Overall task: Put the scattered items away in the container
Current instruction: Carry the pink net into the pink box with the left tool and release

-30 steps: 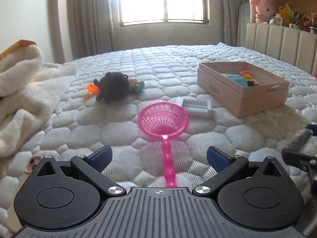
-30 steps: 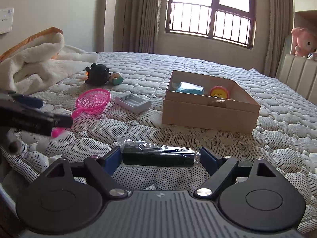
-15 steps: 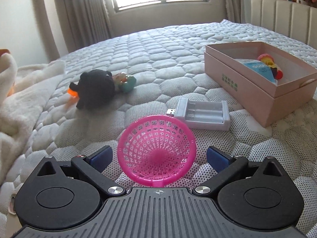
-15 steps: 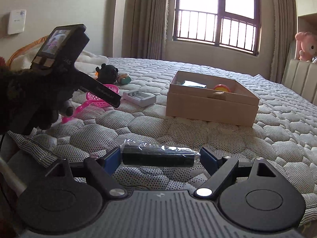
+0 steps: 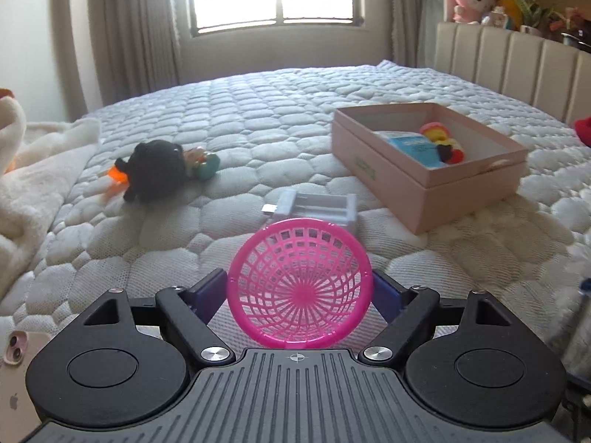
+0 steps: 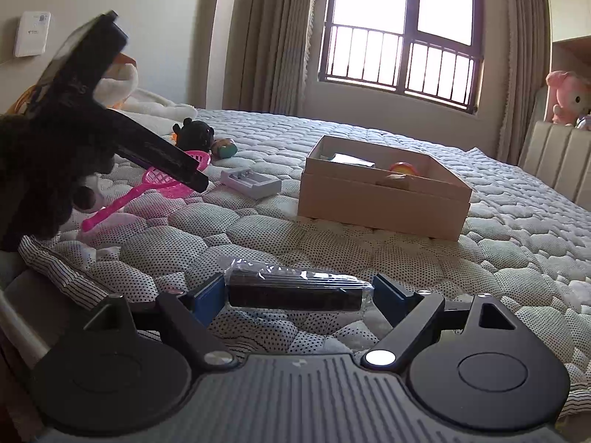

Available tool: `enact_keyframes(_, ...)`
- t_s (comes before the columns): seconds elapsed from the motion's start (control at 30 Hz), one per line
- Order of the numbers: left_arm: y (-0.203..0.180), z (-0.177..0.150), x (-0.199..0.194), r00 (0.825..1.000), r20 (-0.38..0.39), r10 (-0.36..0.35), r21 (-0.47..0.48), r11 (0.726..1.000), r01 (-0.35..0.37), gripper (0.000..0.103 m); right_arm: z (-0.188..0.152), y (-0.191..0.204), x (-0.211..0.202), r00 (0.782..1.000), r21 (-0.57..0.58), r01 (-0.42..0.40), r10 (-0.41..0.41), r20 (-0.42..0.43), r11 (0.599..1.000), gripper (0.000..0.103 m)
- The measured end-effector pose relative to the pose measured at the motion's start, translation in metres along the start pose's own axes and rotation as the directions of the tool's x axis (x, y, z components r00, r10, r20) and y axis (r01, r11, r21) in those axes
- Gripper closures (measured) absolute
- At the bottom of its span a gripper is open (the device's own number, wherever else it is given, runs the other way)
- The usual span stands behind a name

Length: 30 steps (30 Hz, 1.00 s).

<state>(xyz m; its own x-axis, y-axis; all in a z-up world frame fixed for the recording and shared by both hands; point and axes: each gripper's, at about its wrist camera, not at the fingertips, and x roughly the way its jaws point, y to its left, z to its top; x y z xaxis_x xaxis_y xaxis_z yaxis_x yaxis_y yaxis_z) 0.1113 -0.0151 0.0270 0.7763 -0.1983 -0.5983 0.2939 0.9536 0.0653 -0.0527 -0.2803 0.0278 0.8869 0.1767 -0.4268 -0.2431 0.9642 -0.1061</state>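
Left gripper (image 5: 300, 291): fingers pinching rim of pink plastic mesh scoop (image 5: 300, 283), bowl facing camera. Right gripper (image 6: 298, 293): fingers clamped on ends of black bar in clear wrap (image 6: 295, 291), above quilted white mattress (image 6: 369, 243). Open pink cardboard box (image 5: 428, 170) ahead, right of white battery charger (image 5: 317, 205)

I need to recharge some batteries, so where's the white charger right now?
The charger lies on the bed, just behind the pink strainer and left of the box.
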Motion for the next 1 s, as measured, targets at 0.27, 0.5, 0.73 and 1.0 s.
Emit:
enact_keyframes(0.27,-0.047,-0.019,-0.051,0.992,0.023,-0.123,0.124,0.985,0.119,0.016,0.004,-0.009,-0.016,0.999,-0.026,0.032,-0.032,0.005,0.999,0.018)
enact_keyframes(0.5,-0.075,-0.005,-0.081,0.983,0.081,-0.164,0.156,0.976,0.15,0.016,0.021,-0.025,-0.05,0.992,-0.088,0.1,-0.092,0.089,0.991,0.018)
enact_keyframes(0.73,-0.097,0.044,-0.096,0.964,0.195,-0.183,0.187,0.971,0.147,0.016,0.054,-0.059,-0.078,0.966,-0.11,0.176,-0.15,0.211,0.978,0.018)
enact_keyframes(1.0,-0.1,0.126,-0.049,0.959,0.218,-0.181,0.124,0.98,0.157,0.016,0.089,-0.103,-0.049,0.944,-0.09,0.209,-0.177,0.278,0.974,0.018)
